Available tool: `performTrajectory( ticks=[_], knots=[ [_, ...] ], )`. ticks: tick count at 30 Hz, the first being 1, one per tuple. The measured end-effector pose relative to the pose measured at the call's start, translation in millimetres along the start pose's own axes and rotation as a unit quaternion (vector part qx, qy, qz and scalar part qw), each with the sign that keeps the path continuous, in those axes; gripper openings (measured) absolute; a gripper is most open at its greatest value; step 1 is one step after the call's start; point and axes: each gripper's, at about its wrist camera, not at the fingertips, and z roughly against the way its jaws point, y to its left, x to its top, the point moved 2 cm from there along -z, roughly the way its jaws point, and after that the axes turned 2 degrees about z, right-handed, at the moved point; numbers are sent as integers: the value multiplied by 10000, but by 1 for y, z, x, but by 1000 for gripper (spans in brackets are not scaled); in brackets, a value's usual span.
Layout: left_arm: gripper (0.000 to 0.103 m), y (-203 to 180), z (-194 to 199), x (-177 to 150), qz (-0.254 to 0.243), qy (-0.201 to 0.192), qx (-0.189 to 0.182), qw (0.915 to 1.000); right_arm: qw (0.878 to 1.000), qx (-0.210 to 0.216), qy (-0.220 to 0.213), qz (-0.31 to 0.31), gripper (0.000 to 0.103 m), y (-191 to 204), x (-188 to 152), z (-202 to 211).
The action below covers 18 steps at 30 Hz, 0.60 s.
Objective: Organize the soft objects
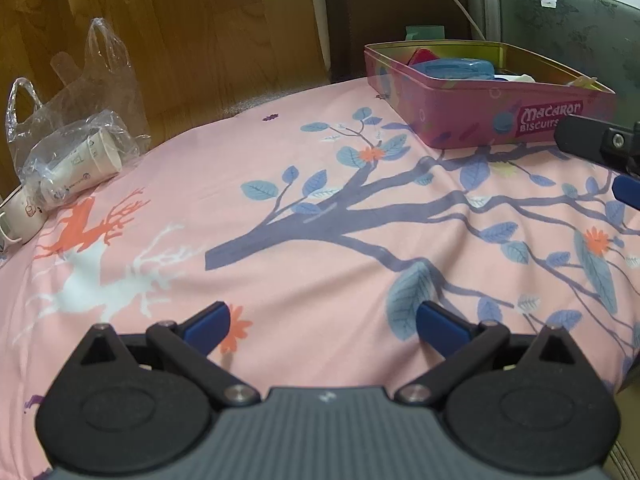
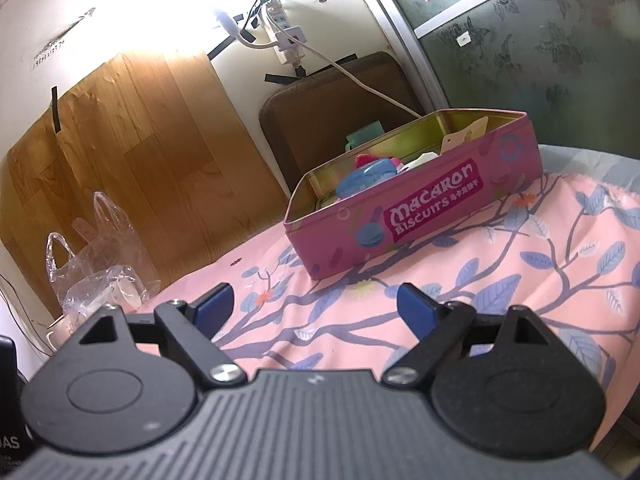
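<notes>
A pink "Macaron Biscuits" tin (image 1: pixel 472 120) (image 2: pixel 432 216) stands open on the pink floral cloth (image 1: pixel 320 208) (image 2: pixel 500 280), at the far right. Inside it lie a blue soft piece (image 1: pixel 456 69) (image 2: pixel 366 178), a red one (image 1: pixel 425 56) (image 2: pixel 366 160) and some white items. My left gripper (image 1: pixel 322 322) hovers open over the cloth's near middle, holding nothing. My right gripper (image 2: pixel 314 306) is open too, empty, a short way in front of the tin; its finger (image 1: pixel 592 144) shows at the right edge of the left wrist view.
A clear plastic bag with paper cups (image 1: pixel 76 156) (image 2: pixel 108 284) lies at the left by a wooden board (image 1: pixel 180 40) (image 2: pixel 140 152). A white mug (image 1: pixel 16 216) sits at the far left. A brown cushion (image 2: pixel 340 116) and a power strip (image 2: pixel 286 36) are behind the tin.
</notes>
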Motion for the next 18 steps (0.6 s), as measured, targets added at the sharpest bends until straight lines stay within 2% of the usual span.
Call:
performTrajectory(
  ticks=[18],
  knots=[
    [103,-3,1,0,9,44,6,10000,9999,-71,5,-125,91,-2,-5,2]
  ],
)
